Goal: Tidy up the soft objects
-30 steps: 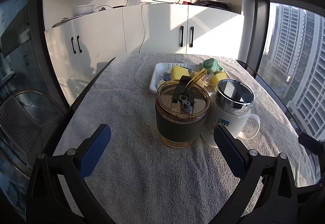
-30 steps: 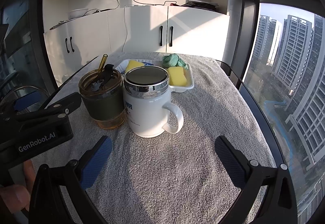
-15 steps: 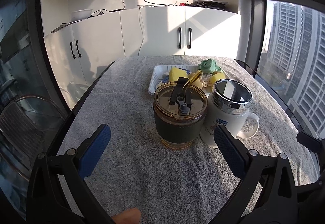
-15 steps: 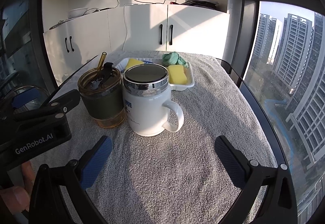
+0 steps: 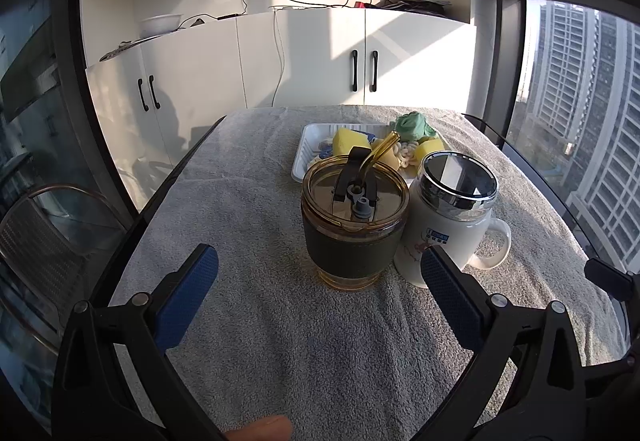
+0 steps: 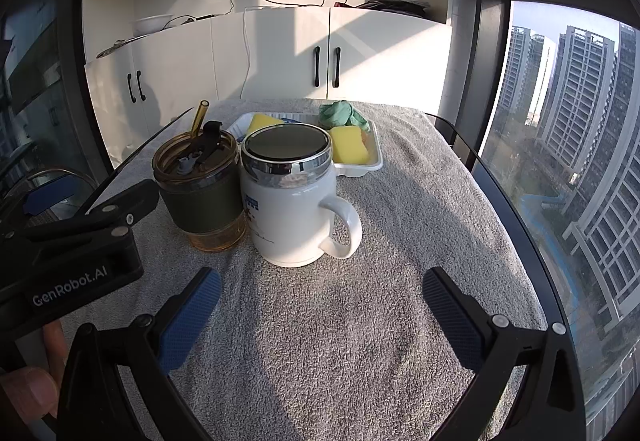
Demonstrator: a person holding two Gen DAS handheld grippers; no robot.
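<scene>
**Both claws wide, empty, short of the cups**

Left gripper (image 5: 320, 287): jaws spread wide, nothing between pads, hovering over grey towel-covered table (image 5: 248, 209). Blue fingertips (image 5: 188, 293) flank the near side of the amber tumbler (image 5: 354, 229), not touching it.

Right gripper (image 6: 322, 317): also wide, holding nothing, over bare towel near the white mug (image 6: 294, 201). Left gripper body visible at left edge of right wrist view, near the tumbler.

Tumbler: amber glass, dark green sleeve, lid with black flap and amber straw, upright. Mug: white, chrome-rimmed dark lid, handle pointing right, upright, just right of tumbler; touching or not, cannot tell.

Soft objects: all in white tray (image 6: 374, 161) on far side of table, directly behind the two cups. Yellow sponges (image 6: 348, 145) inside, one left, one right. Green cloth (image 6: 342, 113) bunched at far right corner of tray. White knotted rope piece (image 5: 404, 155) between sponges, seen in left wrist view only. Some blue item in tray too, partly hidden, unclear what.

Fingertip of a hand (image 5: 260, 431) at near bottom edge of left wrist view.
</scene>
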